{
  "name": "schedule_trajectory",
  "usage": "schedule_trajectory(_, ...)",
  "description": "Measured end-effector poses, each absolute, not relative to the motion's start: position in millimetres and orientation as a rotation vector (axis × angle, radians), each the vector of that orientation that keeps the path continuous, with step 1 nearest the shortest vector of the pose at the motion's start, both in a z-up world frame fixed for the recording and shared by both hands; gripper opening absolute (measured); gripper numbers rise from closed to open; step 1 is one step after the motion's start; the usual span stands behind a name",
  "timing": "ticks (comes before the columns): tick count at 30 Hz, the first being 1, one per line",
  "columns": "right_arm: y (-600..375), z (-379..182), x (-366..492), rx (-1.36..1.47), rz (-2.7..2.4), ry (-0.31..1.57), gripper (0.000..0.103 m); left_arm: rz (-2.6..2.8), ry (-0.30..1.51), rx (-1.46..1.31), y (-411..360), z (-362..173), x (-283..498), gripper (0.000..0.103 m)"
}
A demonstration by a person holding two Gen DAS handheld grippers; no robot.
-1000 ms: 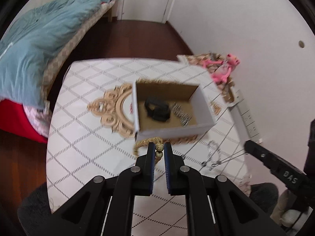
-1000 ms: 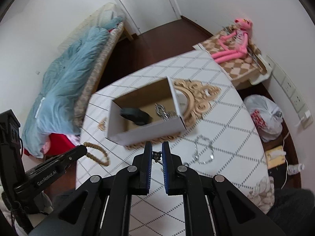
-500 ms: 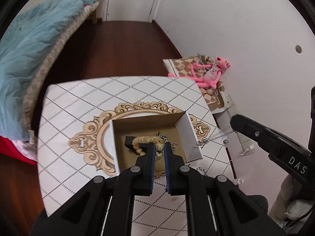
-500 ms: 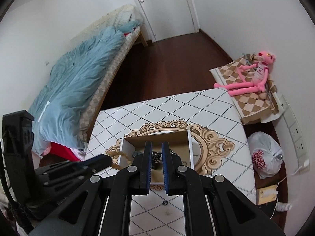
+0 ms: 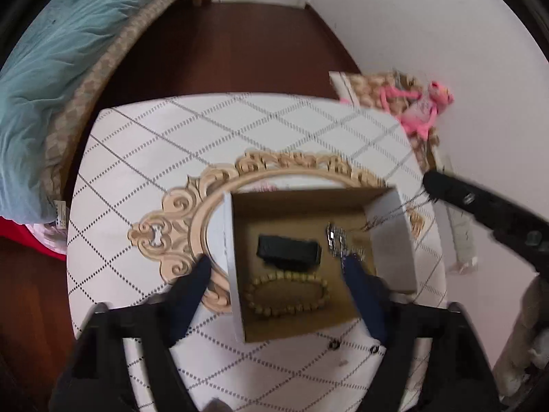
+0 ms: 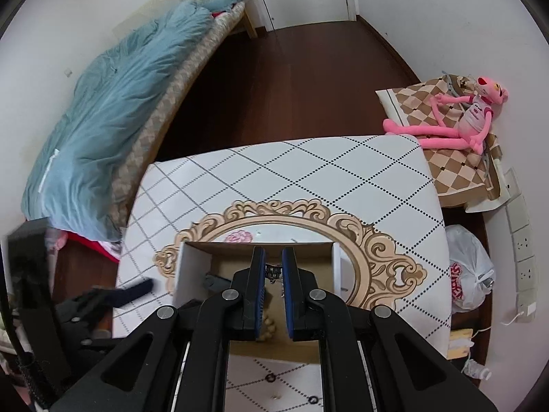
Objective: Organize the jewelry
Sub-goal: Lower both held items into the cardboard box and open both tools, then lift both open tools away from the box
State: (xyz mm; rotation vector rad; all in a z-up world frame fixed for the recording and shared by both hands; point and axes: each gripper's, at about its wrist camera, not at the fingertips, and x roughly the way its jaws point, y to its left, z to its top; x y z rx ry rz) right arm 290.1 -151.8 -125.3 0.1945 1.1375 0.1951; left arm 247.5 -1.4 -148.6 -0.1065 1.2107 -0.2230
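Observation:
An open cardboard box (image 5: 391, 240) stands on the patterned table (image 5: 144, 171). In it lie a black case (image 5: 290, 250), a silver chain (image 5: 338, 237) and a wooden bead bracelet (image 5: 288, 293). My left gripper (image 5: 274, 261) hangs over the box, its jaws opening, one finger outside the left wall. The bracelet lies loose on the box floor below them. My right gripper (image 6: 273, 257) is shut on a thin silver necklace (image 6: 273, 271) above the box (image 6: 192, 267). Seen from the left wrist, the right gripper (image 5: 429, 183) trails that necklace (image 5: 377, 221) over the box's right wall.
A bed with a blue duvet (image 6: 113, 110) runs along the left. A pink plush toy (image 6: 456, 120) lies on a checked cushion beyond the table's right corner. A white plastic bag (image 6: 470, 271) and wall sockets (image 6: 521, 240) are at the right.
The left gripper carried the bead bracelet over the box and opened; the bracelet now lies inside. The right gripper, still pinching the necklace, moved over the box.

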Motion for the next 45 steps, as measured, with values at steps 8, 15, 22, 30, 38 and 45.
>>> schedule_trajectory(8,-158.7,-156.2,304.3,0.174,0.155,1.245,0.039,-0.098,1.181,-0.008,5.1,-146.2,256.6,0.097)
schedule_trajectory(15,-164.8,-156.9,284.6,0.129,0.097,1.227,0.056,-0.017,1.14,0.035,10.6,-145.4,253.3,0.098)
schedule_trajectory(22,-157.6,-171.3,255.7,0.046,0.054,1.244,0.093,0.029,1.129,0.052,15.2,-148.4,239.5,0.098)
schedule_trajectory(30,-147.8,-181.0,236.7,0.035,0.045,1.244,0.096,0.049,1.118,0.091,13.6,-144.5,222.6,0.098)
schedule_trajectory(38,-148.6,-168.1,226.2,0.037,0.033,1.217,0.096,0.044,1.103,0.084,13.2,-134.3,206.0,0.098)
schedule_trajectory(45,-150.4,-136.0,200.7,0.012,0.003,1.138,0.096,0.053,1.053,0.08,8.8,-111.4,183.0,0.098)
